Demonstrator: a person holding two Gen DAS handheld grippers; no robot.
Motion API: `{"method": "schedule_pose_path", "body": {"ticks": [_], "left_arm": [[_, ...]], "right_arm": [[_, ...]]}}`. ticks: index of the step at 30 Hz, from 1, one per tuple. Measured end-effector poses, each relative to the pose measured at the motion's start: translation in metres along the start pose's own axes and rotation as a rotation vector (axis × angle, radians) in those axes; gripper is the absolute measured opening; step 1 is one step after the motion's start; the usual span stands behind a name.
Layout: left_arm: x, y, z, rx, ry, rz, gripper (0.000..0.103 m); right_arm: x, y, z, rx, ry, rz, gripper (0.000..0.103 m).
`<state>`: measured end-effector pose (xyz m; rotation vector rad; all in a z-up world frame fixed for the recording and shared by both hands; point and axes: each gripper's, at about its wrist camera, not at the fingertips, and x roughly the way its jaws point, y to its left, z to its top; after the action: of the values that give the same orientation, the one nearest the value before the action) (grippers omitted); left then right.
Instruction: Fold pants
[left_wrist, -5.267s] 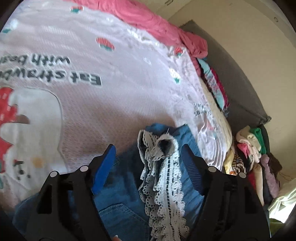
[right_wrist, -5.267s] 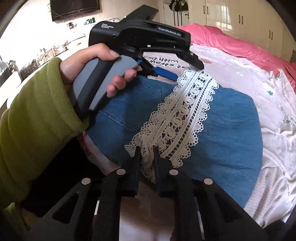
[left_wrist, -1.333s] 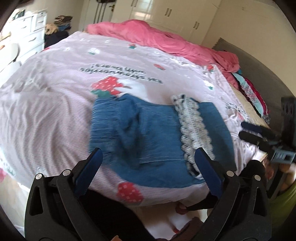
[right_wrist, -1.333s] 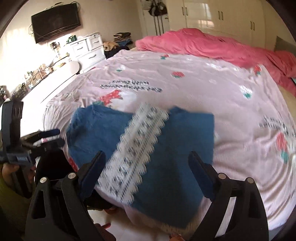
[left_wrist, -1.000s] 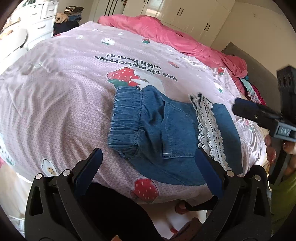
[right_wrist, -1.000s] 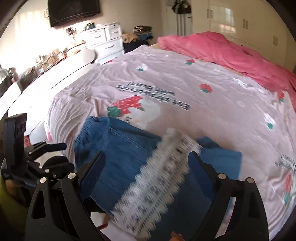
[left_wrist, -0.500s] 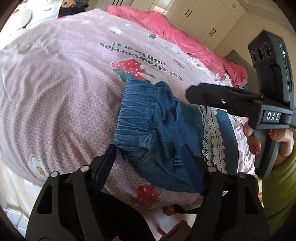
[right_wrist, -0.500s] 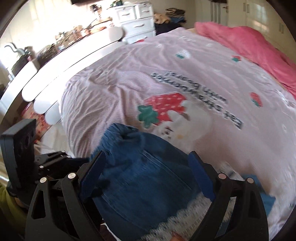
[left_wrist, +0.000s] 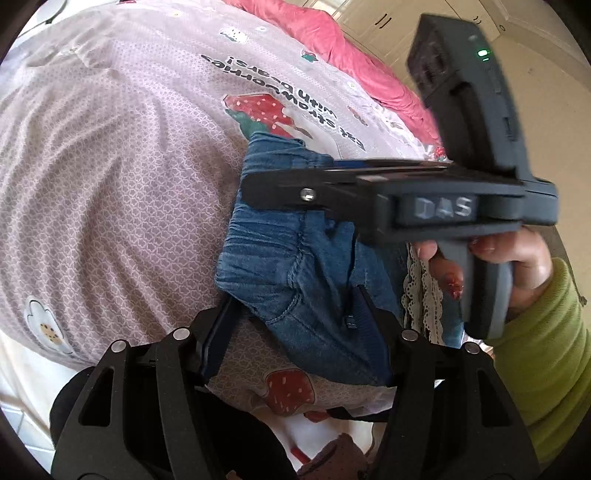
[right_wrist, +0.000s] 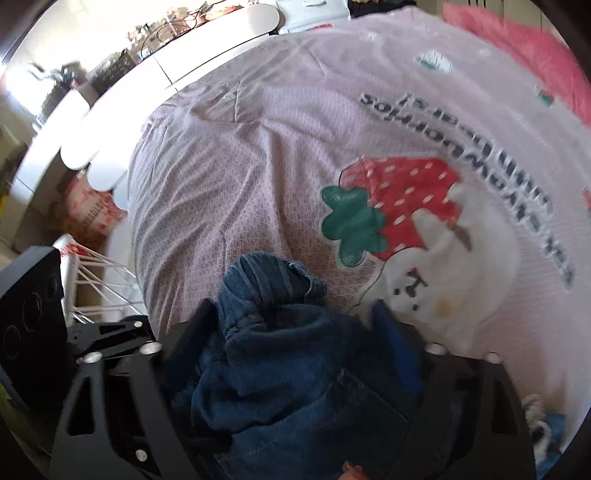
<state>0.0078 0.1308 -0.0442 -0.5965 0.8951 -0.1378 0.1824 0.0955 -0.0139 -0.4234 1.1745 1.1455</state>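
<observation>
the denim pants (left_wrist: 314, 266) lie part-folded near the near edge of the bed, on the pink strawberry bedspread (left_wrist: 110, 184), their gathered waistband bunched up on the left side and the lace trim (left_wrist: 421, 295) off to the right.

on the left, the left gripper (left_wrist: 295, 317) straddles the near waistband corner. its jaws have just been closing, and denim sits between them, but the pads do not look pressed onto the cloth yet, so i read it as unclenched around the corner. further right and farther in, the right gripper (left_wrist: 255, 181) reaches over the far waistband corner, held by a hand (left_wrist: 509, 258) in a green sleeve (left_wrist: 546, 350). its jaws have also just been closing, with a thick hump of denim between them and not yet pinched.

to do this step well, i judge each gripper should bite through all layers of the waistband at its own corner, not just the top ruffle, and both should close before either lifts. otherwise the elastic bunches and the fold goes askew. then carry the band over evenly toward the lace end.

the left wrist view shows the two corners in relation to each other, the lace and the hand. the right wrist view hides those, but shows the right gripper (right_wrist: 295, 314) from behind, how deep the denim sits between its jaws, the left gripper's body (right_wrist: 33, 310) at far left, and a white footboard (right_wrist: 110, 110) beyond the bed.
</observation>
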Motion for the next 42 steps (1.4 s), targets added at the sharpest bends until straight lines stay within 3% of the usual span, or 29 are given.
{"method": "schedule_pose_path", "body": {"ticks": [1, 2, 8, 11, 19, 31, 34, 36, 39, 42], "left_arm": [[0.0, 0.001, 0.0, -0.003, 0.004, -0.002, 0.055], [0.001, 0.002, 0.0, -0.007, 0.006, -0.004, 0.057], [0.007, -0.004, 0.005, 0.014, 0.007, -0.009, 0.069], [0.006, -0.017, 0.004, 0.055, -0.011, 0.017, 0.075], [0.021, -0.05, 0.006, 0.081, 0.013, -0.078, 0.075], [0.037, -0.136, 0.003, 0.148, 0.021, -0.181, 0.075], [0.044, -0.158, -0.004, 0.181, 0.021, -0.218, 0.078], [0.055, -0.171, -0.008, 0.231, 0.062, -0.237, 0.081], [0.059, -0.181, -0.017, 0.292, 0.113, -0.254, 0.081], [0.052, -0.171, -0.012, 0.26, 0.094, -0.239, 0.081]], "right_arm": [[0.001, -0.002, -0.002, 0.009, -0.006, 0.014, 0.068], [0.002, -0.002, -0.002, 0.011, -0.013, 0.033, 0.051], [-0.032, -0.008, -0.016, 0.049, -0.113, 0.145, 0.037], [-0.059, -0.014, -0.028, 0.066, -0.177, 0.191, 0.037], [-0.118, -0.038, -0.065, 0.112, -0.292, 0.205, 0.037], [-0.165, -0.078, -0.114, 0.182, -0.412, 0.194, 0.037], [-0.179, -0.092, -0.129, 0.221, -0.456, 0.181, 0.043], [-0.189, -0.108, -0.148, 0.27, -0.489, 0.164, 0.055], [-0.197, -0.133, -0.178, 0.367, -0.502, 0.107, 0.056], [-0.197, -0.145, -0.204, 0.432, -0.481, 0.046, 0.06]]}}
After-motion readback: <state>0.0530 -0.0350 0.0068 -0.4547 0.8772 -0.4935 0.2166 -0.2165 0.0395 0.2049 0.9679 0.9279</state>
